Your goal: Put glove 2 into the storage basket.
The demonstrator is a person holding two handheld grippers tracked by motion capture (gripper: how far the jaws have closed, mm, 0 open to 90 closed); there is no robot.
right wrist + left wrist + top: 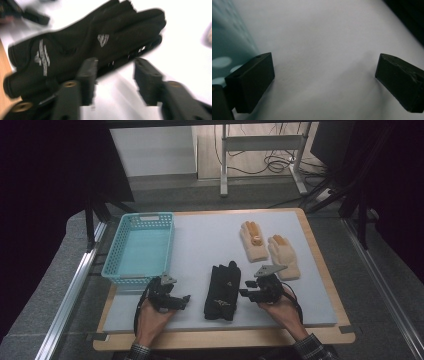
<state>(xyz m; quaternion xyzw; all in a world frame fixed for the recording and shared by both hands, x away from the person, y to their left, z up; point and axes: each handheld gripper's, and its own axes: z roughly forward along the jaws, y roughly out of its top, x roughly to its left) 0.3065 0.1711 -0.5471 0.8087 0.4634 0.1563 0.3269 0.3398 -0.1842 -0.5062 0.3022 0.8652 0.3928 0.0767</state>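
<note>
Hovering by black gloves [87, 47], right hand-held gripper [116, 75] part-open, empty; high view adds basket [141, 247].

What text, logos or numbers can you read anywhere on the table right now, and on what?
No readable words or numbers.
Black gloves: two pale printed marks, one near the cuff, one on the back; motion blur leaves them unreadable, and they look like logos rather than letters.
In the high view the same marks are too small to read.
Basket and tan gloves: no print visible.
</note>
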